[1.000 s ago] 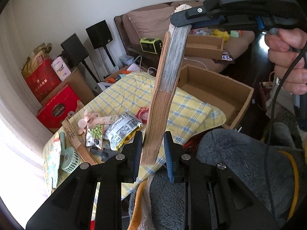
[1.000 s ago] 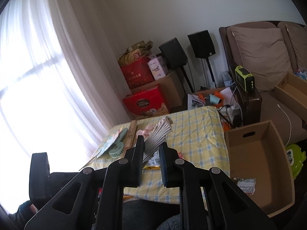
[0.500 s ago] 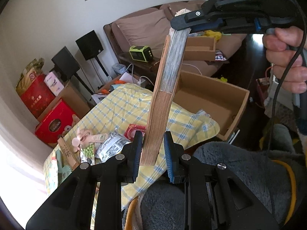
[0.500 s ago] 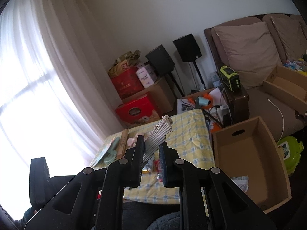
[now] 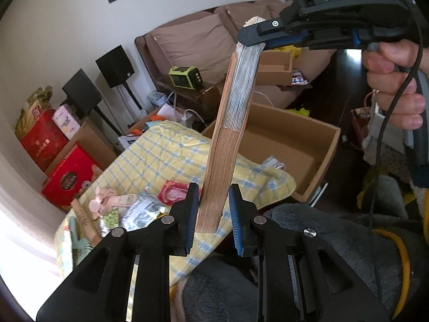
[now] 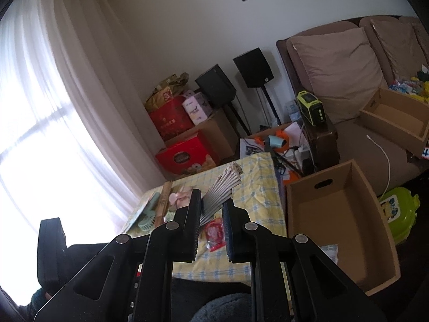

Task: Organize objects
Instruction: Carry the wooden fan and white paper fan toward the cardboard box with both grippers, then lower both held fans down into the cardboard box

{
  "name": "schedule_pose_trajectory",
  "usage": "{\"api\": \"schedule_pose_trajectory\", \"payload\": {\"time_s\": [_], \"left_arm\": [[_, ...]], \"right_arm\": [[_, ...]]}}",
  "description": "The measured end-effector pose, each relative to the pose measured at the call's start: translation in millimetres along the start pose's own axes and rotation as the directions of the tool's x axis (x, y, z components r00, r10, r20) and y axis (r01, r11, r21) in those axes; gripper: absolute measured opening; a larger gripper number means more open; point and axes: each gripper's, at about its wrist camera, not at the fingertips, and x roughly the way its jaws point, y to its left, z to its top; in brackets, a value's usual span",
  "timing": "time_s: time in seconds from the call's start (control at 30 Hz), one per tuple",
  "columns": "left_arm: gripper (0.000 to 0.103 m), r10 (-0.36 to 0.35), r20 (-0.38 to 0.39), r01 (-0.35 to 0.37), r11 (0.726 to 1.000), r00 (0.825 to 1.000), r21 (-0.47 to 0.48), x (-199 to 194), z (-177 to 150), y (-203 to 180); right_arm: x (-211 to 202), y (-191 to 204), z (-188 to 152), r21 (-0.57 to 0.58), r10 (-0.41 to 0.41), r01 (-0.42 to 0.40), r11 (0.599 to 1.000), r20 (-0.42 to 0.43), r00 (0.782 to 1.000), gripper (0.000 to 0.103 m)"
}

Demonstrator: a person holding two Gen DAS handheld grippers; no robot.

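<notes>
In the left wrist view, the left gripper [image 5: 213, 209] rises from the bottom centre of the frame, its jaws pinching the wooden base of a folded fan [image 5: 230, 134]. The fan stands nearly upright through the middle of the picture, leaning a little to the right. Its grey pleated top is clamped by the right gripper [image 5: 250, 33], which reaches in from the upper right, held by a hand [image 5: 394, 80] at the right edge. Behind the fan lies a yellow checked cloth [image 5: 166, 155] with snack packets [image 5: 144, 210] and a small pink fan [image 5: 100, 204] at lower left, and an open cardboard box [image 5: 295, 145] stands to the right of centre.

In the right wrist view, the right gripper [image 6: 211, 209] fills the bottom centre, its jaws closed on the pleated end of the folded fan [image 6: 222, 187], whose tip splays up and to the right. The yellow checked cloth [image 6: 257, 177] sits behind, with the cardboard box [image 6: 340, 214] at the right and a brown sofa [image 6: 348, 80] in the upper right.
</notes>
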Motion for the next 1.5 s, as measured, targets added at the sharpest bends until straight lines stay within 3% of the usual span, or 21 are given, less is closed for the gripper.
{"api": "schedule_pose_trajectory", "payload": {"time_s": [0.7, 0.93, 1.5], "left_arm": [[0.021, -0.052, -0.019, 0.052, 0.999, 0.998, 0.01, 17.0, 4.7, -24.7], [0.021, -0.078, -0.032, 0.08, 0.996, 0.996, 0.038, 26.0, 11.1, -49.5], [0.021, -0.09, -0.038, 0.093, 0.992, 0.995, 0.081, 44.5, 40.5, -78.2]], "right_arm": [[-16.4, -3.0, -10.8, -0.125, -0.14, 0.134, 0.983, -0.035, 0.99, 0.016], [-33.0, -28.1, -22.6, -0.076, -0.163, 0.16, 0.984, -0.03, 0.986, 0.016], [-54.7, -65.1, -13.2, -0.049, -0.18, 0.18, 0.982, 0.005, 0.984, 0.016]]}}
